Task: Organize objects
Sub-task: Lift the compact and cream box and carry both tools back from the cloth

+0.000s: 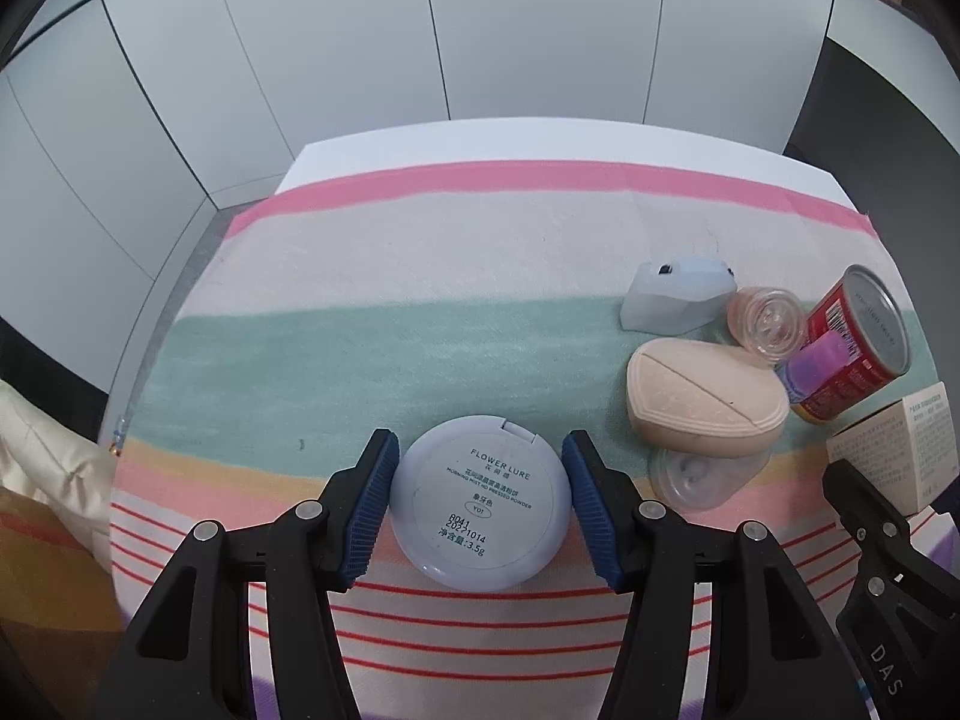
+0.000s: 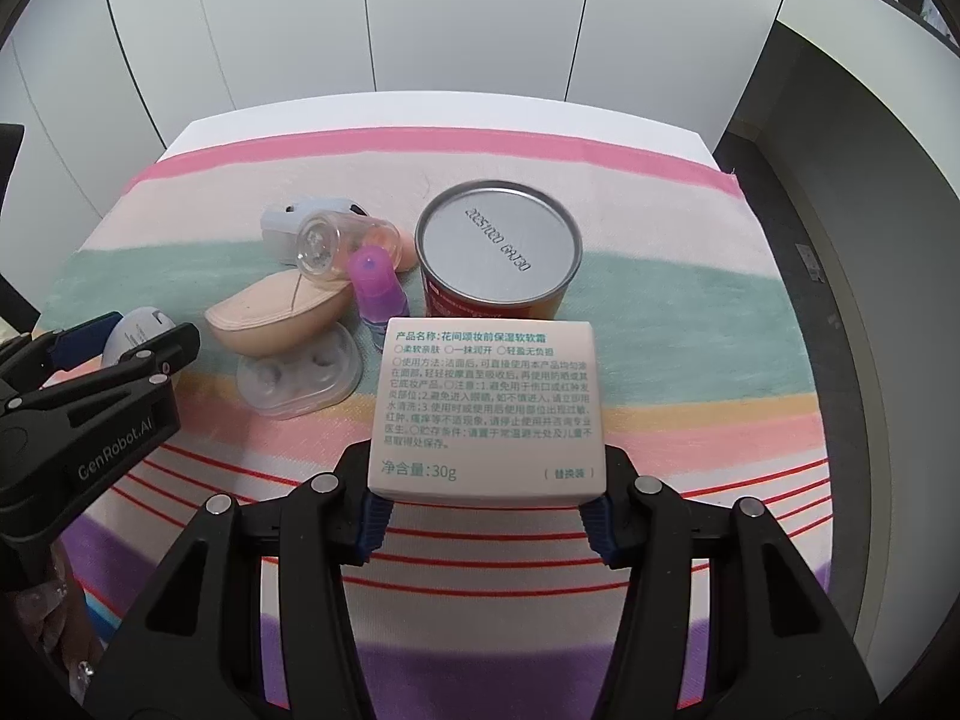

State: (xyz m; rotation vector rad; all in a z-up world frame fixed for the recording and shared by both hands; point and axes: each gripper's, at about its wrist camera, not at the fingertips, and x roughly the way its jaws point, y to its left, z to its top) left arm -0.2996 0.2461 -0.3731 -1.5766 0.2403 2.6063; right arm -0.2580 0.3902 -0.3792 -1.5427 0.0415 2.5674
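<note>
Here the counter [image 1: 480, 228], draped in a striped cloth [image 2: 690, 312], carries a cluster of toiletries, and each hand has already taken one piece from its near edge. Largest in the cluster is the red tin [image 2: 499, 252], upright with its grey lid up, just beyond the white carton [image 2: 486, 402]. The right gripper [image 2: 483, 519] has its fingers [image 2: 375, 519] closed against the carton's two near corners, so the carton sits squarely between them, printed face up, its length running away from the hand toward the tin. Left of the tin lie the beige sponge case [image 2: 276, 315], a pale blue holder [image 2: 300, 219], a clear dome tray [image 2: 300, 381], a small clear jar [image 2: 342, 246] on its side and a purple-capped bottle [image 2: 375, 291], all touching or nearly so. Well left of that pile, the left gripper [image 1: 480, 504] holds the round powder compact [image 1: 480, 501] across its width, blue pads pressing both sides, label up. Judging by this, both grips are set; any lift of the carton must clear the tin standing just behind it.
</note>
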